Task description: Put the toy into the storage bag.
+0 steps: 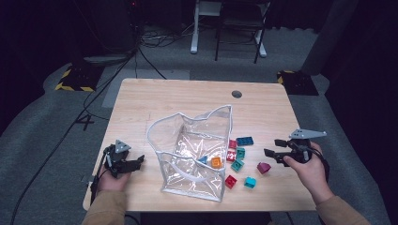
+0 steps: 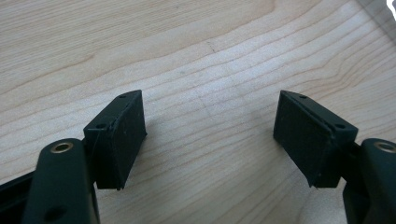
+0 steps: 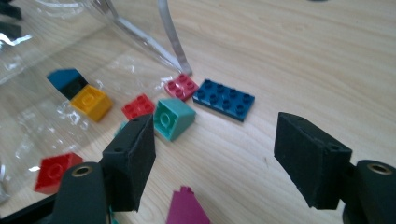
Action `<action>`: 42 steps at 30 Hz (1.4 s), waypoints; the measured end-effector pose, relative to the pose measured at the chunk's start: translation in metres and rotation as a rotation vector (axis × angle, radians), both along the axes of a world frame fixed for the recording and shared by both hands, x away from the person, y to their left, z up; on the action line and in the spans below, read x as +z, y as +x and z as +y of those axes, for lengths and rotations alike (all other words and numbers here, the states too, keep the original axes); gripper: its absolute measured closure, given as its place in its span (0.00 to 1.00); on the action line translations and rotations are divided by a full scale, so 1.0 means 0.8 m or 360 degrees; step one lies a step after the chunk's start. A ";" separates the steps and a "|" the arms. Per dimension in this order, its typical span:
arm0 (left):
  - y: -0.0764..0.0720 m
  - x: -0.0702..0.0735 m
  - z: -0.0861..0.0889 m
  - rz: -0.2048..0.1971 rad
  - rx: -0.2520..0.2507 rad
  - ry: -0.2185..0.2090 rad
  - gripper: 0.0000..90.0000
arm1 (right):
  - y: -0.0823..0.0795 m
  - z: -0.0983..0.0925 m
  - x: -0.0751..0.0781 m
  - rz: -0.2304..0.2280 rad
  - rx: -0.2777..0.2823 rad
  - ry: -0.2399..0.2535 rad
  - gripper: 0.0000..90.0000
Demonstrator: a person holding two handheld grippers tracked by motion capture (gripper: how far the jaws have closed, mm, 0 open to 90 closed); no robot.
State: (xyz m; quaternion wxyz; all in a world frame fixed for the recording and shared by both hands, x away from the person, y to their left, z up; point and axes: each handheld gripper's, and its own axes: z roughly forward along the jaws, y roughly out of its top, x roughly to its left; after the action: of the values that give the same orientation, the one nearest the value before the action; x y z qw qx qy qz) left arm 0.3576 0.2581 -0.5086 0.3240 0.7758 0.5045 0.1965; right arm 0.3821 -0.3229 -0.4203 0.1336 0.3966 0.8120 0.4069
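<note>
Hovering with jaws spread and empty, the right hand-held gripper (image 3: 215, 158) is facing the magenta brick (image 3: 186, 207) lying just below it on the tabletop (image 3: 303, 56). Judged light, rigid, slippery plastic; gripping its flat sides is looking best. Left hand-held gripper (image 2: 210, 135) is resting released.

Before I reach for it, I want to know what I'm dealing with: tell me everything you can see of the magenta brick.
The magenta brick is a small block of glossy plastic with a sloped, roof-like top. It lies on the wooden table, right of the clear bag and at the right edge of the loose bricks, apart from all of them. The right gripper hovers just right of it, jaws open and nothing between them. In the right gripper view its pointed top rises between the jaws; its lower part is cut off.
</note>
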 end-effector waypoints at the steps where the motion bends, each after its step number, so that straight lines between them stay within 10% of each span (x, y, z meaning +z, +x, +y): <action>1: 0.000 0.000 0.000 -0.0002 0.0004 -0.0003 0.28 | -0.001 -0.002 -0.006 -0.0001 -0.0003 0.0001 0.34; 24: 0.000 0.000 0.000 0.0000 0.0000 0.0000 0.28 | -0.025 0.008 -0.094 0.0105 0.0093 -0.0089 0.51; 42: 0.000 0.000 0.000 -0.0001 0.0004 -0.0003 0.28 | -0.024 0.015 -0.052 0.0041 0.0142 -0.0080 0.66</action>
State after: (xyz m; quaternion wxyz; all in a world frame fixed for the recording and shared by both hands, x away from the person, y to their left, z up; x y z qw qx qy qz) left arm 0.3578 0.2580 -0.5087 0.3245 0.7750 0.5055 0.1966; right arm 0.3627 -0.3110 -0.4622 0.1149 0.3617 0.8405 0.3868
